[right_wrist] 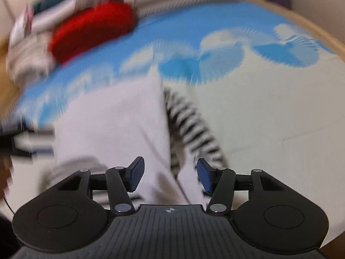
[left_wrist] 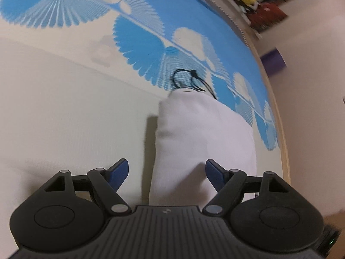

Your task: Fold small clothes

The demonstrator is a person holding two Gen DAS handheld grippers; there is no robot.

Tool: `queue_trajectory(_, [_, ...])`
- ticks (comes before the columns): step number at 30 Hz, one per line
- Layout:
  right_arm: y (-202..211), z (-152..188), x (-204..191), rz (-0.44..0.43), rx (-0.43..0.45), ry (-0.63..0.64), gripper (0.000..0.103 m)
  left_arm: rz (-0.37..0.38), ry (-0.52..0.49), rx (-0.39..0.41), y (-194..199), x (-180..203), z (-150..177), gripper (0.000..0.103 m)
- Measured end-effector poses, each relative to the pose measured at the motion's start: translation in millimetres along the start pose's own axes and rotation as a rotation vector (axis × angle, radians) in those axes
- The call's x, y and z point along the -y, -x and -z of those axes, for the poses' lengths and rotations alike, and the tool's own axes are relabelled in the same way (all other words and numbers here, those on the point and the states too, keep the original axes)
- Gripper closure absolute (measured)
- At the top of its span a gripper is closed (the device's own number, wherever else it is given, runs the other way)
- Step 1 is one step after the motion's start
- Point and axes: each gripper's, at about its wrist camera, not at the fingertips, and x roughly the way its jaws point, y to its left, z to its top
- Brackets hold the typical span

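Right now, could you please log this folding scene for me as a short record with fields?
surface: blue and cream patterned cloth
garment: white garment, black cord at its far end
second item: black-and-white striped piece beside the white one
left gripper: jaws open, empty
right gripper: jaws open over the white fabric
background: red item

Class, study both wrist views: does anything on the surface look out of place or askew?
Yes. A black-and-white striped piece pokes out from beneath the white garment, lying crooked beside its edge. A thin black cord also sits loose at the garment's far end.

cream cloth point(left_wrist: 64, 108) bare leftward, red garment point(right_wrist: 92, 30) far off
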Motion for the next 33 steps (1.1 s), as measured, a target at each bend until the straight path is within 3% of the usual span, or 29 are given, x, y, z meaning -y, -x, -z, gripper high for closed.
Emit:
queue_trajectory(2, [-17.8, 4.2, -7.5, 0.006, -0.085, 0.048, 0.049, 0.022, 0.035, -0.006, -9.4, -5.1, -5.6, 0.019])
queue_trajectory(6, [-32.4, 10.4, -13.8, 0.032, -0.157, 0.086, 0.058, 0.083, 0.073, -0.028, -31.8, -9.4, -15.2, 0.019])
queue_trajectory(8, [-36.0, 13.2, -10.6, 0.016, -0.195, 0.063, 0.092, 0.102, 0.081, -0.045, -43.9, -10.1, -14.4, 0.018])
queue_trajectory(10, [-38.6, 13.2, -15.7, 0.002, -0.216, 0.075, 0.097, 0.122, 0.097, -0.064, -53.1, -10.8, -12.5, 0.021])
queue_trajectory(11, [-38.1, 14.8, -17.8, 0.000, -0.216, 0.083, 0.098, 0.138, 0.109, -0.072, -57.3, -11.5, -12.9, 0.032])
queue_trajectory(12, [-37.8, 14.8, -19.0, -0.002, -0.217, 0.084, 0.098, 0.144, 0.115, -0.078, -60.7, -12.0, -14.0, 0.034])
queue_trajectory(14, [-37.7, 13.5, -18.3, -0.013, -0.216, 0.061, 0.098, 0.130, 0.081, -0.084, -60.8, -8.6, -17.8, 0.060])
queue_trajectory(16, [-37.6, 9.5, -19.8, -0.039, -0.204, 0.048, 0.098, 0.137, 0.020, -0.066, -46.9, -3.2, -25.8, 0.068])
queue_trajectory(18, [-29.9, 8.9, -28.5, -0.096, -0.183, 0.055, 0.098, 0.147, -0.018, -0.004, -17.9, -2.8, -38.4, 0.069])
queue_trajectory(21, [-26.3, 4.7, -54.2, -0.218, -0.158, 0.088, 0.098, 0.052, -0.128, 0.071, 23.5, -11.8, -56.2, 0.067])
queue_trajectory(22, [-29.7, 2.4, -63.3, -0.250, -0.156, 0.098, 0.098, 0.013, -0.146, 0.083, 33.4, -20.0, -61.9, 0.061])
queue_trajectory(23, [-30.1, 1.7, -74.2, -0.282, -0.152, 0.113, 0.098, -0.037, -0.143, 0.094, 42.9, -30.8, -66.5, 0.054])
queue_trajectory(26, [-37.1, 1.3, -96.4, -0.310, -0.168, 0.142, 0.099, -0.200, -0.142, 0.163, 79.3, -50.6, -68.8, 0.053])
queue_trajectory(28, [-40.0, 1.4, -106.7, -0.303, -0.181, 0.156, 0.099, -0.217, -0.232, 0.182, 106.2, -44.0, -58.6, 0.053])
queue_trajectory(33, [-41.8, 1.9, -109.8, -0.260, -0.198, 0.156, 0.099, -0.201, -0.488, 0.074, 127.1, -20.0, -2.2, 0.053])
